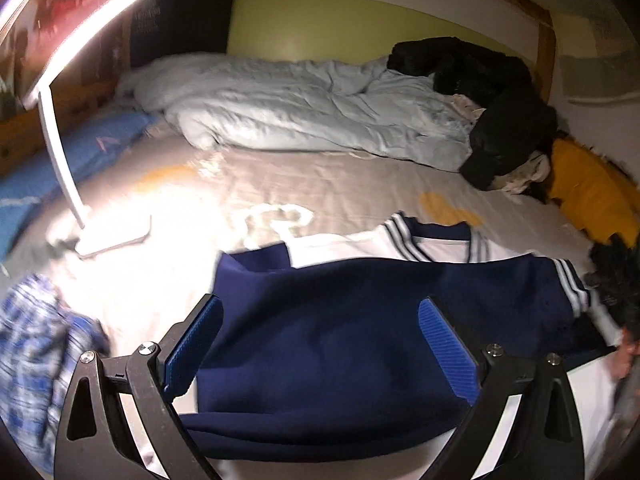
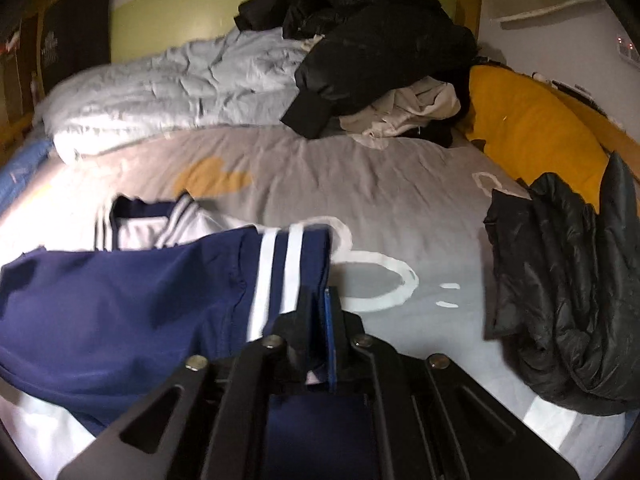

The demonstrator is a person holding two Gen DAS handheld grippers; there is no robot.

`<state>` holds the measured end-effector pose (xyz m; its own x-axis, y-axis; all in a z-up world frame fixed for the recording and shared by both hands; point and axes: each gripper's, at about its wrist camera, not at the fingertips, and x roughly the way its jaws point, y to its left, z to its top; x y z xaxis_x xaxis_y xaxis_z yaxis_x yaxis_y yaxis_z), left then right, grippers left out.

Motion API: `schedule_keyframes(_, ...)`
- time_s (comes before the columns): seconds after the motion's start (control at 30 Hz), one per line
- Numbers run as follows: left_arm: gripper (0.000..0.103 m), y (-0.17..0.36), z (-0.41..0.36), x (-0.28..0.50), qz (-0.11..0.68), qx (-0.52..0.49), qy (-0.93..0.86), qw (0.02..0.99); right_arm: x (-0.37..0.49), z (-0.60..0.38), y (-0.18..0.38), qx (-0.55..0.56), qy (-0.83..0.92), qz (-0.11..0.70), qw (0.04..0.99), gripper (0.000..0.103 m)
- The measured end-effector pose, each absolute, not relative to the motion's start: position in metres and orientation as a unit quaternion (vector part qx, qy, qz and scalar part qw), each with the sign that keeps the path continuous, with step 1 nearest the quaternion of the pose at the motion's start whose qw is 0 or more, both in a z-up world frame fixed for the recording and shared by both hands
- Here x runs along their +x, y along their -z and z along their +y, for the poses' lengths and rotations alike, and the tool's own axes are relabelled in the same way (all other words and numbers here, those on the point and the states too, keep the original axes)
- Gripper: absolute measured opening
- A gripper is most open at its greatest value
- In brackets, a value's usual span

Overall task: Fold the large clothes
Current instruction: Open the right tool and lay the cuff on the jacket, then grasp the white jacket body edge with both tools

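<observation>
While the navy and white jersey lies spread on the grey bedsheet, the left gripper hangs over it with both blue pads wide apart, holding nothing. The right gripper is pinched closed on the jersey's striped sleeve edge. A black puffer jacket sits off to the right.

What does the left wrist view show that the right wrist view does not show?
Only the left wrist view shows the white desk lamp standing on the bed, the blue plaid garment, and the left tongs open above the navy jersey.

Only the right wrist view shows the right tongs shut on the jersey's striped sleeve, and the dark puffer jacket in full.

Both show the grey bedsheet, the pale blue duvet and the yellow pillow.
</observation>
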<state>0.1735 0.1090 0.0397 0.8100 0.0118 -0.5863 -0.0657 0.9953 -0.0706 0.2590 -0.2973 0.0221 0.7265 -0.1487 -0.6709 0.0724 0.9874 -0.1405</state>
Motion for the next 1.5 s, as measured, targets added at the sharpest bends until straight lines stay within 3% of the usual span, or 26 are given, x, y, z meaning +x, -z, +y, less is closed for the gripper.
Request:
schedule_keyframes(0.03, 0.098, -0.040, 0.109, 0.173, 0.301, -0.032, -0.027, 0.953, 0.255, -0.295, -0.025, -0.068, 0.068, 0.358, 0.929, 0.013)
schedule_keyframes(0.1, 0.098, -0.044, 0.106, 0.169, 0.287, -0.016, -0.026, 0.957, 0.247, -0.291, -0.032, -0.081, 0.063, 0.337, 0.936, 0.044)
schedule_keyframes(0.2, 0.098, -0.058, 0.099, 0.156, 0.259, -0.006, -0.021, 0.966, 0.227, -0.285, -0.046, -0.064, 0.041, 0.312, 0.947, 0.075)
schedule_keyframes(0.3, 0.098, -0.074, 0.095, 0.135, 0.231, -0.018, -0.021, 0.973, 0.206, -0.276, -0.055, -0.057, 0.013, 0.304, 0.951, 0.096)
schedule_keyframes(0.37, 0.098, -0.082, 0.093, 0.122, 0.219, -0.020, -0.011, 0.975, 0.189, -0.270, -0.061, -0.063, 0.007, 0.292, 0.954, 0.103)
schedule_keyframes(0.63, 0.100, -0.099, 0.092, 0.066, 0.202, -0.058, 0.034, 0.977, 0.137, -0.256, -0.083, -0.038, 0.006, 0.262, 0.964, 0.103)
schedule_keyframes(0.8, 0.103, -0.104, 0.084, 0.040, 0.174, -0.030, 0.021, 0.984, 0.119, -0.254, -0.080, -0.016, -0.001, 0.264, 0.965, 0.103)
schedule_keyframes(1.5, 0.103, -0.066, 0.058, 0.026, 0.228, -0.012, 0.052, 0.972, 0.077, -0.257, -0.057, -0.042, -0.017, 0.279, 0.959, 0.103)
